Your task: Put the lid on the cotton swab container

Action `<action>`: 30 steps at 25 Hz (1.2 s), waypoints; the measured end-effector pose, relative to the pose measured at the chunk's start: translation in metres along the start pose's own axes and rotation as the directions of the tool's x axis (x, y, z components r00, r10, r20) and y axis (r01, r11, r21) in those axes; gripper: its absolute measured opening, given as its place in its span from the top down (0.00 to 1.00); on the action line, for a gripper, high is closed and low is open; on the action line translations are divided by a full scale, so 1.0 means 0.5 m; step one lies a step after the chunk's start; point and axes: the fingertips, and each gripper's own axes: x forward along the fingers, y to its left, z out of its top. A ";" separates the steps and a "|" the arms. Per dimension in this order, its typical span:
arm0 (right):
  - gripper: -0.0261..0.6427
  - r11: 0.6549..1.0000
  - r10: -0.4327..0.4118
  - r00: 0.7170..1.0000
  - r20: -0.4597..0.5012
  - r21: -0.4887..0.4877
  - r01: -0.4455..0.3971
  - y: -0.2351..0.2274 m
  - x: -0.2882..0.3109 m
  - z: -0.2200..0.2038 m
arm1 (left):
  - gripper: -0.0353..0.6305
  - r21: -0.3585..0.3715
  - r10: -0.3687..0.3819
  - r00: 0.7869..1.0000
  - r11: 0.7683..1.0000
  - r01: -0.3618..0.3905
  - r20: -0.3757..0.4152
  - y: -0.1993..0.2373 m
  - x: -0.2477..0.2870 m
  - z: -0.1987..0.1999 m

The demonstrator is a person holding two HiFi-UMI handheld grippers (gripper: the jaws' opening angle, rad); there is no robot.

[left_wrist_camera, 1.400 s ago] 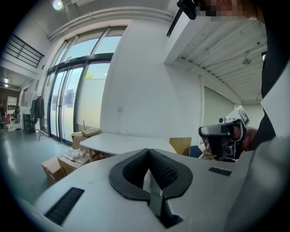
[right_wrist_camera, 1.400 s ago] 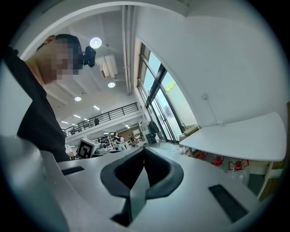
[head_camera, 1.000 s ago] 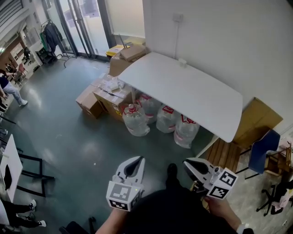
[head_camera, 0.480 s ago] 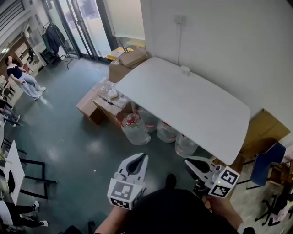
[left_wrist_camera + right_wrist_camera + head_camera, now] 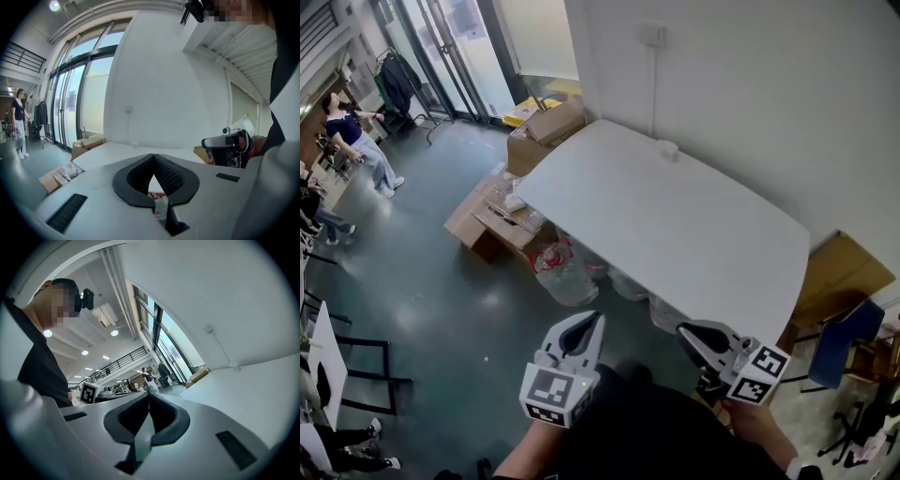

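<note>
Head view, looking steeply down: a person holds the left gripper (image 5: 587,324) and right gripper (image 5: 685,336) low in front of the body. Both have their jaws pressed together with nothing between them. Over the last second the white table (image 5: 675,225) has drawn nearer and fills more of the view, so the person appears to be walking up to it. The water jugs (image 5: 567,278) beneath are now half hidden by its edge. A small white container (image 5: 667,148), likely the swab one, sits at the table's far edge by the wall, well apart from both grippers. No lid can be made out. The task looks unstarted; the approach comes first
</note>
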 end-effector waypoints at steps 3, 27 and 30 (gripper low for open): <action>0.94 1.000 -0.008 1.000 -0.016 0.003 0.008 -0.030 0.015 0.005 | 0.93 -0.002 -0.005 1.000 1.000 0.005 -0.003 0.016 0.035 0.002; 0.94 0.989 -0.113 0.994 0.011 -0.090 0.113 -0.315 0.430 0.183 | 0.93 0.056 -0.147 0.987 0.988 0.143 0.068 0.433 0.346 0.146; 0.94 0.982 -0.145 0.989 0.002 -0.120 0.144 -0.339 0.476 0.198 | 0.93 0.053 -0.181 0.981 0.983 0.177 0.066 0.476 0.377 0.149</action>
